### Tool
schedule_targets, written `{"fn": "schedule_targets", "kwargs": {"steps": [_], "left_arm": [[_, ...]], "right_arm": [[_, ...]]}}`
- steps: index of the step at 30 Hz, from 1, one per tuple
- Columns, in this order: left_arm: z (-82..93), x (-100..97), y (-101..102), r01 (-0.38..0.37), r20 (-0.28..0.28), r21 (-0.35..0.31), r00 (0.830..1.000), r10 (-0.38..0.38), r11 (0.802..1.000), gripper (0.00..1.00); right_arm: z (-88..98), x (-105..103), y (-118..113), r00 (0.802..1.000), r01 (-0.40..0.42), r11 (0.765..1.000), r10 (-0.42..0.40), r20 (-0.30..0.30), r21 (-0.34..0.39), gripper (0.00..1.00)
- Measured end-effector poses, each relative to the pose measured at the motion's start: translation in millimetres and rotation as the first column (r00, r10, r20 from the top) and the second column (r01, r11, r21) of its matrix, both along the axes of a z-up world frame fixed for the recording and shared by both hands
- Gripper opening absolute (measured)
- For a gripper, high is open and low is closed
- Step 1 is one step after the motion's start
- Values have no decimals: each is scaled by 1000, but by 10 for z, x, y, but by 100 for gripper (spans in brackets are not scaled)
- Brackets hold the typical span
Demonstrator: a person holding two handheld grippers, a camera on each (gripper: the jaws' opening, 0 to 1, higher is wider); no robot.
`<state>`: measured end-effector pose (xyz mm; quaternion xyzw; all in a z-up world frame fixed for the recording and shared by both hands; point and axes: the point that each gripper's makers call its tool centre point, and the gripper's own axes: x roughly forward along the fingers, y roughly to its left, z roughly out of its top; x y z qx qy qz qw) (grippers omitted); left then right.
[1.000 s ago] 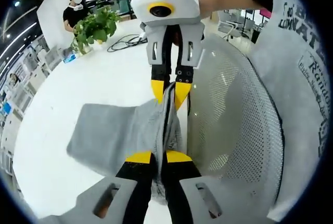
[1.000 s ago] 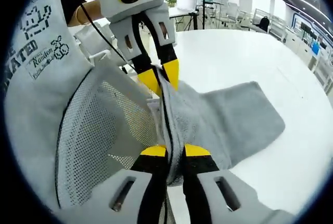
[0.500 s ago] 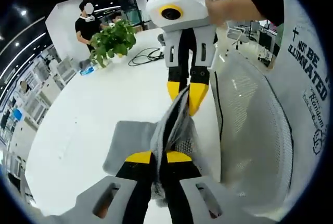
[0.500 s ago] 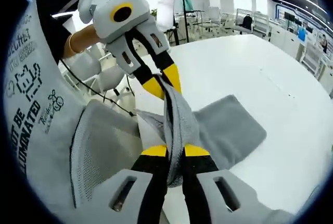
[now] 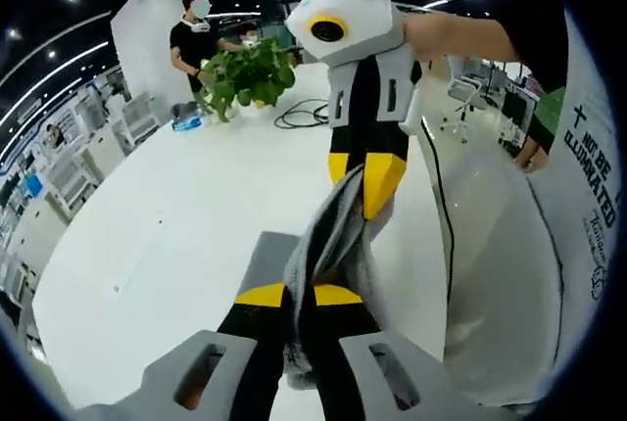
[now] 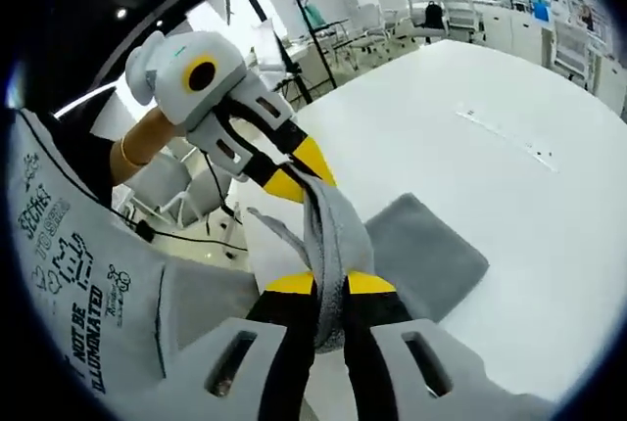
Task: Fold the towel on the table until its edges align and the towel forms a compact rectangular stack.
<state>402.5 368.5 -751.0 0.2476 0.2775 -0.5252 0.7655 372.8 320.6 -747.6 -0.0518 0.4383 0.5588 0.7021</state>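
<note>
**Towel held up by two corners, and it could slip**

The grey towel (image 5: 328, 245) is lifted off the white table (image 5: 176, 235). Its top edge is bunched up between the two grippers, and the rest hangs down so its far end lies flat on the table (image 6: 421, 255).

The left gripper (image 5: 299, 296) has its jaws pressed together, pinching the towel edge. The right gripper (image 6: 330, 285) is doing the same to the other end. The two grippers are very near each other, so the cloth between them is crumpled, not stretched flat. The right gripper also shows in the left gripper view (image 5: 364, 171), biting the cloth with its yellow tips.

What could go wrong? The cloth may slide out of one pair of jaws, because the grip is on a thin edge. Then that corner would drop and the fold would be crooked. If the hands stay this close, the towel may land in a lump, and the edges will not match. A mesh chair (image 5: 490, 264) is just beside the table on the right, and the hanging cloth could catch on it. A green plant (image 5: 250, 73) stands far away on the table, near a person (image 5: 201, 34).
</note>
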Motion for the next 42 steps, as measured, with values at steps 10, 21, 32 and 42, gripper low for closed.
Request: {"fn": "schedule_targets", "kwargs": {"steps": [10, 21, 32, 42], "left_arm": [[-502, 356, -6, -53, -180, -7, 982, 51, 999, 8], [-1161, 656, -32, -121, -330, 42, 935, 128, 992, 10], [-1320, 902, 36, -270, -330, -4, 909, 254, 963, 24], [-791, 1322, 368, -491, -248, -181, 861, 444, 852, 26]], "right_arm": [[-405, 468, -37, 989, 21, 999, -27, -145, -41, 8], [-1013, 785, -120, 962, 24, 991, -58, -267, -128, 8], [-1234, 1109, -211, 960, 157, 986, -167, -225, -62, 15], [-961, 1485, -404, 943, 331, 941, -326, -67, 66, 35]]}}
